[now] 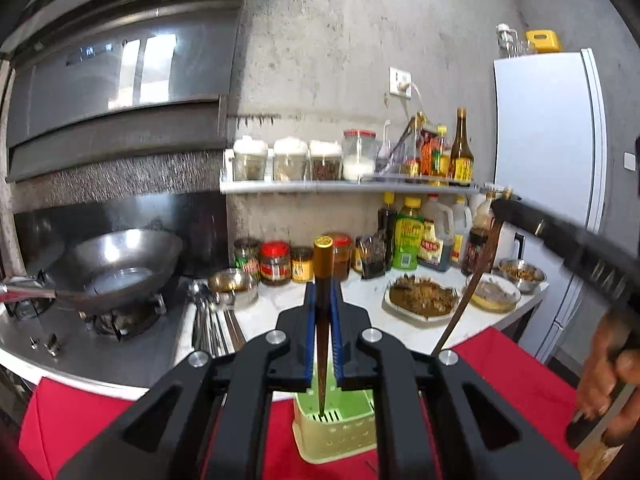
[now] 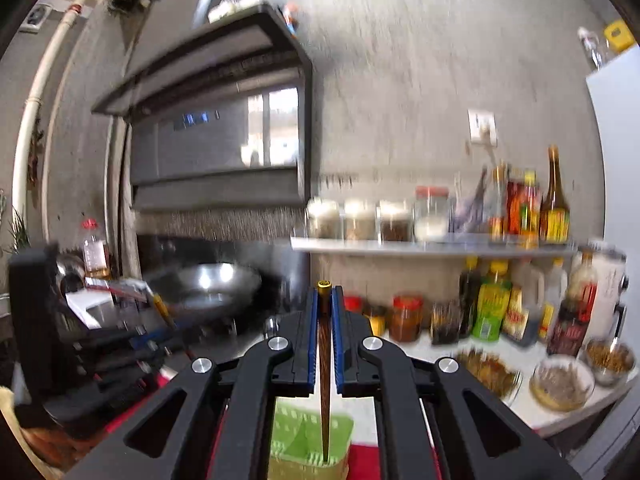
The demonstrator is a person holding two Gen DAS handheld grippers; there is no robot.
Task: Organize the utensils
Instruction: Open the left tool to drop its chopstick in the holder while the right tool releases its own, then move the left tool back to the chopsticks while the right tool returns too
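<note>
Two grippers are in my view, each clamped on one wooden chopstick. In the left wrist view, the left gripper has its blue pads pressed against a dark wooden chopstick with a gold cap; the stick stands nearly upright, tip down inside the green utensil holder, which sits on a red cloth directly below the jaws. In the right wrist view, the right gripper grasps a second gold-capped chopstick in the same manner, its tip reaching into the same green holder. From the left view I also see the right unit at the right edge, held in a hand, with its chopstick slanting down toward the holder. Beyond the red cloth lies a white counter. On it I note a loose group of metal spoons and chopsticks at left, a plate of cooked food at right, and small bowls near it. Further left, a wok rests on the gas stove. A row of sauce jars and bottles lines the back of the counter, a shelf of spice jars hangs above them, and a white refrigerator stands at far right.
</note>
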